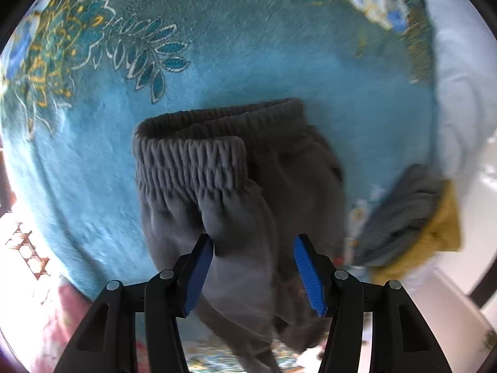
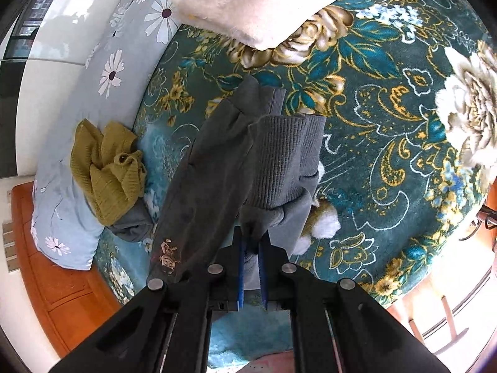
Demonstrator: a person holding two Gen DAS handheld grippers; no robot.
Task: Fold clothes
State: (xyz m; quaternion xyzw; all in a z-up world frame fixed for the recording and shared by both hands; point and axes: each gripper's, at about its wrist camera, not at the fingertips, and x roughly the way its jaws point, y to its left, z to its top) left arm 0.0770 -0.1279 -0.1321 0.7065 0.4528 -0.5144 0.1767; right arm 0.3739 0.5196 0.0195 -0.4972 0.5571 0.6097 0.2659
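We note the trousers [image 1: 236,205] lying on the bed blanket [image 1: 93,186], waistband on the far side from the left hand-held gripper [image 1: 254,272]. Ahead of the right hand-held gripper [image 2: 252,272] hangs a trouser leg [image 2: 217,168]; left of it a crumpled garment [image 2: 105,168] on another; beyond, a pillow [image 2: 264,3].

Teal floral blanket [image 2: 388,130] covers the bed, gold and white flowers printed on it. White fluffy pillow [image 2: 264,3] lies at the far end on the blanket. Light blue daisy-print pillow [image 2: 71,217] sits at the blanket's left edge. Orange wooden bed frame [image 2: 52,279] shows below that pillow. White wall [image 2: 46,46] stands behind.
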